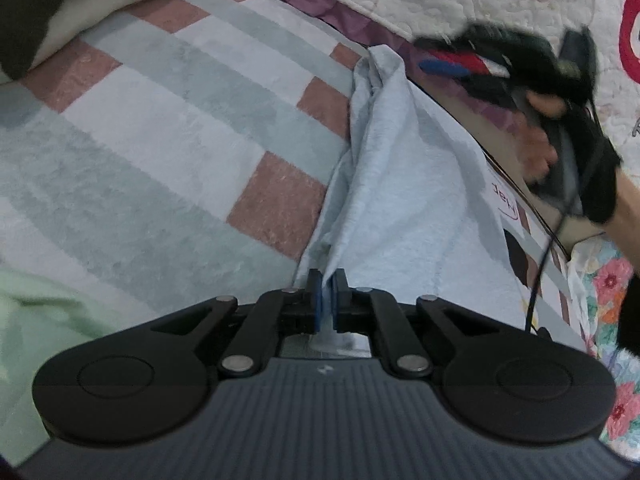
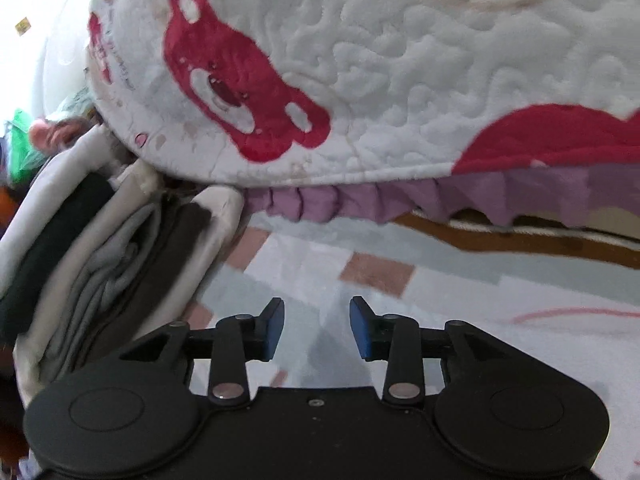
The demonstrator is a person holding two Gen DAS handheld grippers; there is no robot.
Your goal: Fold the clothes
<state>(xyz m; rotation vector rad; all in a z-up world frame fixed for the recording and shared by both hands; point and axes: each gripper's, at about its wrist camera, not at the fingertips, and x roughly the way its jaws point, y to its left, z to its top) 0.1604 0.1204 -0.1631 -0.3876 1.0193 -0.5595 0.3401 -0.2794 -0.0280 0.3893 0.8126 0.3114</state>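
An edge of the pale blue garment (image 1: 396, 168) was pinched between the closed left tongs (image 1: 328, 296), the cloth stretched across the checked bed cover (image 1: 160, 140) toward a gloved hand (image 1: 560, 120), seen only in the left wrist view. Only the right wrist view showed the right tongs (image 2: 317, 328) spread apart and empty above bare cover. There, a stack of folded clothes (image 2: 100, 248) was seen at the left and a quilt's purple ruffled edge (image 2: 360, 200) beyond.
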